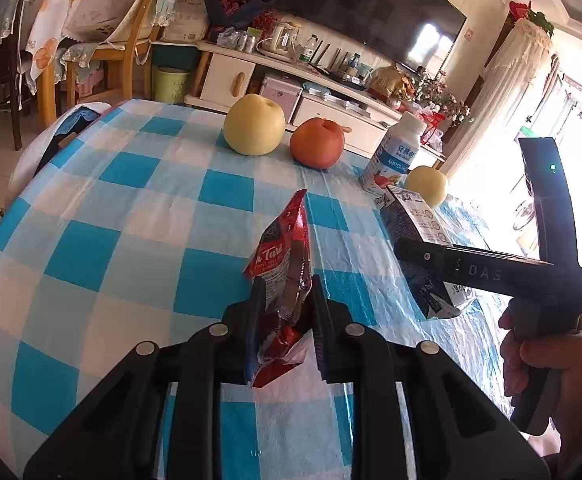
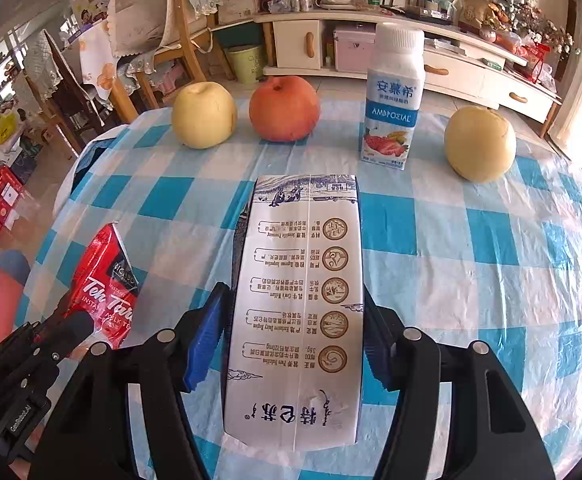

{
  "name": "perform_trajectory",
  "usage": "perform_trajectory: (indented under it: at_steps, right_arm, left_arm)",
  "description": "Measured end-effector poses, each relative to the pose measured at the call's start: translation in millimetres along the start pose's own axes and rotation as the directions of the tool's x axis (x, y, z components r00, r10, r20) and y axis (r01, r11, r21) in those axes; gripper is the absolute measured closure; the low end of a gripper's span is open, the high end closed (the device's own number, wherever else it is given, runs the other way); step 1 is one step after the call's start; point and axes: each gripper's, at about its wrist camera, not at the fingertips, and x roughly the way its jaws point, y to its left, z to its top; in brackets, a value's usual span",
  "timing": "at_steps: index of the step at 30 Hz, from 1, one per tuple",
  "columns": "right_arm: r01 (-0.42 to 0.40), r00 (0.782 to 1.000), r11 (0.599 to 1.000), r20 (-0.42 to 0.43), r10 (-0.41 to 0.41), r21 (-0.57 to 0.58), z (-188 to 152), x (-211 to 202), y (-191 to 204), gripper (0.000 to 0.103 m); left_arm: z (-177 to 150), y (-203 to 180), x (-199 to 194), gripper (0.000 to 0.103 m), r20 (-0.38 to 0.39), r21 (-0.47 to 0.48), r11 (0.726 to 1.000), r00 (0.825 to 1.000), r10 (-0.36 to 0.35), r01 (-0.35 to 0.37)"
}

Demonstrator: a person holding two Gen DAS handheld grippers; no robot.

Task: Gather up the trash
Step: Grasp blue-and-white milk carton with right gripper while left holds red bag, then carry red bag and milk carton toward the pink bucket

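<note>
A crumpled red milk tea packet [image 1: 287,248] stands up between the pads of my left gripper [image 1: 287,300], which is shut on it above the checked table. In the right wrist view the same packet [image 2: 103,280] shows at the lower left in the left gripper [image 2: 65,326]. A white and blue milk carton [image 2: 299,300] lies lengthwise between the blue pads of my right gripper [image 2: 291,340], and both pads press on its sides. From the left wrist view the carton [image 1: 421,220] hangs tilted in the right gripper [image 1: 415,254], which a hand holds.
On the blue-and-white checked tablecloth [image 2: 471,260], along the far edge, stand a yellow pear [image 2: 203,115], a red apple [image 2: 284,108], a yogurt bottle [image 2: 395,96] and a second pear [image 2: 479,142]. Chairs and a low TV cabinet lie beyond the table.
</note>
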Motion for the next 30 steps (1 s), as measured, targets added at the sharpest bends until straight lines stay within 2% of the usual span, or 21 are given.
perform_trajectory:
  at_steps: [8,19,30]
  right_arm:
    - [-0.025,0.998,0.999,0.062,0.027,-0.029,-4,-36,19,0.041]
    - [-0.081,0.986,0.995,0.140,0.089,-0.059,-18,-78,49,0.040]
    - [-0.150,0.980,0.983,0.116,0.162,-0.104,-50,-89,87,0.041]
  left_arm:
    - [-1,3,-21,0.088,0.026,0.016,1.000,1.000,0.005,-0.005]
    - [-21,15,-57,0.089,0.025,0.009,1.000,1.000,0.017,-0.017]
    - [-42,26,-106,0.090,0.050,0.004,1.000,0.998,0.023,-0.023]
